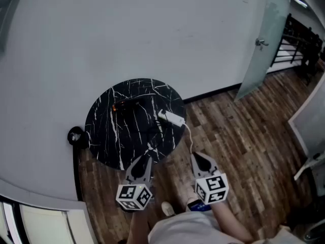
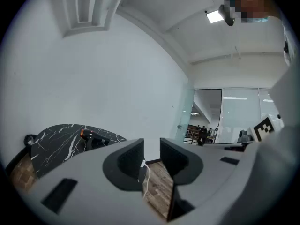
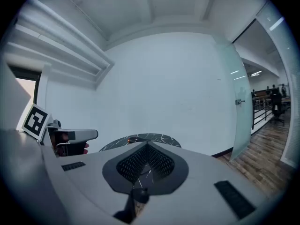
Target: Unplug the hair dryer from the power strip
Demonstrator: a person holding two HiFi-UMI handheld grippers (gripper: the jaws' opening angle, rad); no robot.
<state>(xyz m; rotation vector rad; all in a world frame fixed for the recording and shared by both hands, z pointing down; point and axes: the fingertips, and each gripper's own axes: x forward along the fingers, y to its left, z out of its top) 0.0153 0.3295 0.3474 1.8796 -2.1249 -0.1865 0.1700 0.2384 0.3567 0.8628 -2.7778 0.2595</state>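
A black hair dryer (image 1: 124,104) with an orange end lies on the round black marble table (image 1: 109,136). A white power strip (image 1: 171,117) rests at the table's right edge, and its white cord (image 1: 189,136) hangs toward the floor. Both grippers hover in front of the table, short of it. My left gripper (image 1: 145,158) is open with nothing between its jaws; its own view shows the hair dryer (image 2: 91,136) far off to the left and the cord (image 2: 145,171) through the gap. My right gripper (image 1: 197,157) is shut and empty, pointing at the table (image 3: 157,138).
A grey wall curves behind the table. A frosted glass door (image 1: 264,39) stands at the right, with a railing beyond it. The floor (image 1: 238,136) is dark wood planks. A small black round object (image 1: 75,135) sits at the wall left of the table.
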